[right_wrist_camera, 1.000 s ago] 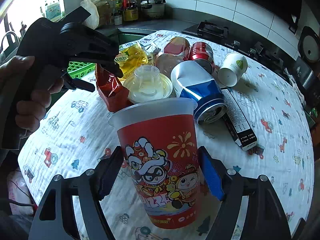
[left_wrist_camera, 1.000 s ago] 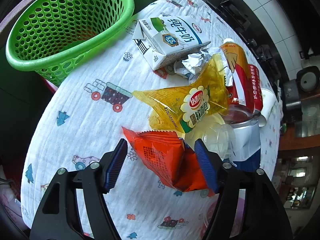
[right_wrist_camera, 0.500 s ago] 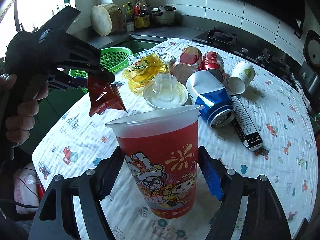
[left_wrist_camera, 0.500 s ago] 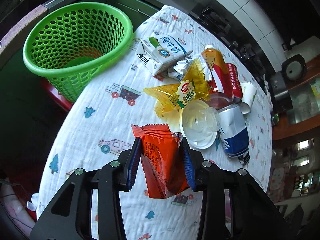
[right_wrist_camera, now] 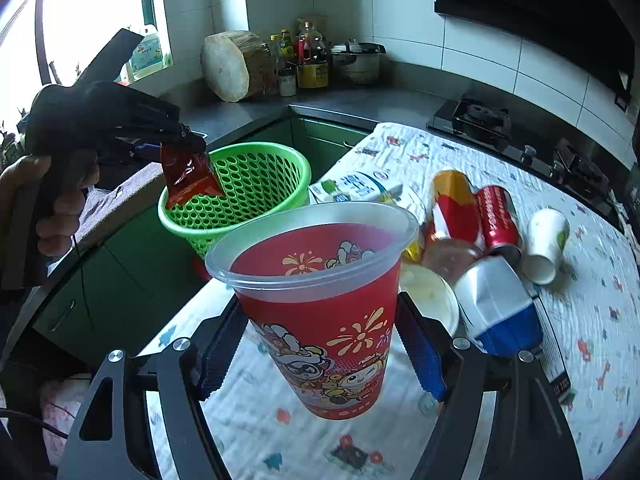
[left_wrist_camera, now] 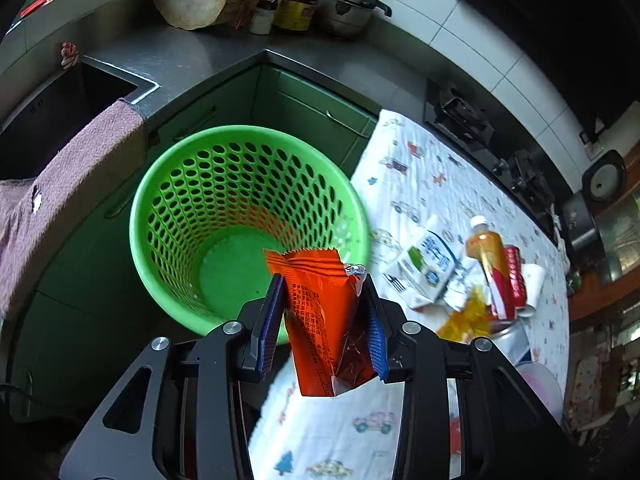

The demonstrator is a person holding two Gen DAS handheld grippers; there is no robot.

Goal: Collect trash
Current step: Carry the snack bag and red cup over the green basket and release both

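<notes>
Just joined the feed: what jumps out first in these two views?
The bright green perforated basket beside the table's edge, seemingly empty. The left hand-held gripper holds an orange snack wrapper over its rim. The right hand-held gripper grips a red cartoon-printed plastic cup, with cans, a bottle and a milk carton littering the tablecloth behind.

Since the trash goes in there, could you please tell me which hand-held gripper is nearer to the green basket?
Left. The left hand-held gripper, shut on the orange wrapper, hangs at the green basket rim. The right hand-held gripper holds the red cup back over the table.
</notes>
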